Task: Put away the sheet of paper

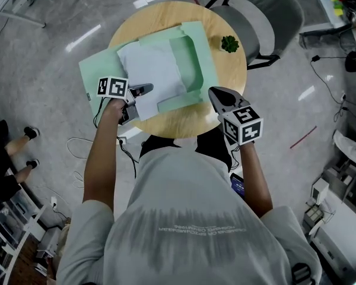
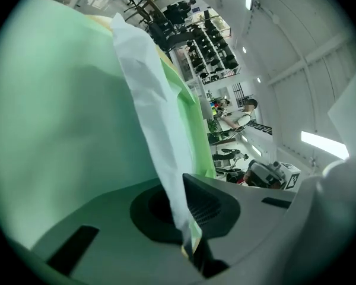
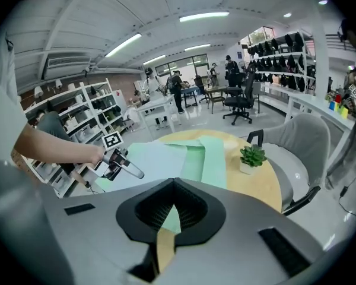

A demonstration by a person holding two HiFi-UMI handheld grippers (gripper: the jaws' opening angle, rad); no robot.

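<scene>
No readable words here: the one line of print (image 1: 193, 225) runs across the back of the person's shirt (image 1: 166, 189), upside down in the head view and too small and smeared to make out. The left marker cube (image 1: 113, 87) and the right marker cube (image 1: 243, 125) carry only black-and-white square patterns, no letters or numbers, and nothing on the counter (image 1: 225, 70) bears a label.
</scene>
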